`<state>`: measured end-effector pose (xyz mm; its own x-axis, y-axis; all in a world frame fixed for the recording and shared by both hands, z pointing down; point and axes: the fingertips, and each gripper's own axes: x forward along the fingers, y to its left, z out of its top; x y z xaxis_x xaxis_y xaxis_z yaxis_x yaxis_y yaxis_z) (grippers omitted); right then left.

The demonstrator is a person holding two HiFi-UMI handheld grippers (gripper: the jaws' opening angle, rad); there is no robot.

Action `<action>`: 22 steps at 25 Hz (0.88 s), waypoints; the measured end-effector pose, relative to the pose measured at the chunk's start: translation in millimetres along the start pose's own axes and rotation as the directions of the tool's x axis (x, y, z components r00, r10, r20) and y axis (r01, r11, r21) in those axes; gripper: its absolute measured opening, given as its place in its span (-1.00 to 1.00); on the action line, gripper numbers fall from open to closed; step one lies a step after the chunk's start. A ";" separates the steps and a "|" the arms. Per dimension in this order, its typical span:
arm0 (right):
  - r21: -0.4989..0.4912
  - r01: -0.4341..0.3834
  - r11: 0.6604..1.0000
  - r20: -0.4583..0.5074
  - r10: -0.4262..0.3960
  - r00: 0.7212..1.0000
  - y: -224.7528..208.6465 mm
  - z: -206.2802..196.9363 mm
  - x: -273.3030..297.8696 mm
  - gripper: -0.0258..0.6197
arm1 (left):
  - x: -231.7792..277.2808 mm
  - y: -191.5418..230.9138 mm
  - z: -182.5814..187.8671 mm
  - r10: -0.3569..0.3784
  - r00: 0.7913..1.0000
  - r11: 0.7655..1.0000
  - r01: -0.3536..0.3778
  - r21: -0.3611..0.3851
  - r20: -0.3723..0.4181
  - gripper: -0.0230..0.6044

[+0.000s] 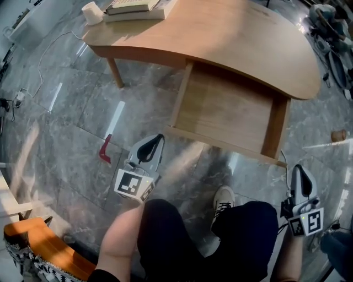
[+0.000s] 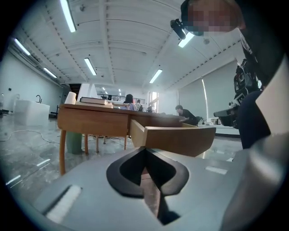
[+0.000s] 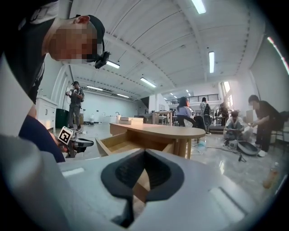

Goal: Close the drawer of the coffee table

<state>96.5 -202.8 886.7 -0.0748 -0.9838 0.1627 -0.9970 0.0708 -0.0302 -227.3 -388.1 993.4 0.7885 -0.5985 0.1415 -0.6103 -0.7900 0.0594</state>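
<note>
Knees in dark trousers (image 1: 242,231), two closed claws, and the drawer (image 1: 226,107) standing wide open.

From the head view, the person's legs fill the bottom edge, with a white shoe (image 1: 223,199) on the grey marble floor (image 1: 71,110). The left gripper (image 1: 159,137) points at the drawer's near left corner and stays short of it. The right gripper (image 1: 298,168) hangs just beside the front panel's right end, apart from the wood. In each gripper view the jaws meet tip to tip with nothing between them, both on the left gripper (image 2: 145,150) and the right gripper (image 3: 145,152). The drawer is pulled far out from under the coffee table (image 1: 237,38), its bare wooden bottom showing. Books (image 1: 135,6) and a white roll (image 1: 92,12) sit at the tabletop's far left end. A small red object (image 1: 105,148) lies on the floor, left of the left gripper.
</note>
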 end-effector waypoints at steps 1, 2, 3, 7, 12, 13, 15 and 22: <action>-0.005 0.002 1.000 -0.001 -0.002 1.000 0.1 -4.0 -2.1 -0.92 | -2.2 1.9 -1.5 0.008 1.000 1.000 -0.008 -0.008 -0.002 -0.91; -0.018 -0.001 1.000 -0.005 0.001 1.000 -0.5 -9.6 -4.4 -0.92 | -5.3 4.6 -2.3 0.020 1.000 1.000 -0.020 -0.014 -0.005 -0.91; -0.036 -0.001 0.999 -0.017 0.001 1.000 -2.3 -17.1 -7.7 -0.92 | -7.6 6.7 -2.7 0.031 0.999 0.999 -0.031 -0.017 -0.009 -0.91; -0.049 0.021 0.999 -0.075 -0.025 0.997 -13.0 -44.4 -19.4 -0.92 | -8.0 7.2 -3.9 0.049 0.998 0.999 -0.050 -0.014 -0.025 -0.91; 0.007 0.019 1.000 -0.154 -0.018 0.988 -19.6 -87.7 -14.6 -0.46 | -5.9 7.4 -6.4 0.061 0.997 0.998 -0.062 -0.013 -0.057 -0.42; 0.016 0.024 1.000 -0.164 -0.021 0.986 -21.1 -94.5 -12.6 -0.46 | -5.0 6.7 -7.9 0.057 0.996 0.998 -0.058 -0.014 -0.064 -0.26; 0.032 0.023 0.999 -0.167 -0.017 0.986 -23.8 -105.3 -8.5 -0.45 | -2.8 5.7 -11.6 0.049 0.996 0.999 -0.049 0.000 -0.074 -0.26; 0.044 -0.003 0.999 -0.162 0.010 0.987 -25.7 -119.2 8.4 -0.31 | 16.8 -5.4 -19.5 0.006 0.994 1.000 -0.003 0.030 -0.111 -0.19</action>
<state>119.3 -193.3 1006.3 -0.0870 -0.9433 0.3204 -0.9950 0.0665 -0.0742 -212.3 -391.3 1014.7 0.7715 -0.5846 0.2509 -0.6097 -0.7921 0.0290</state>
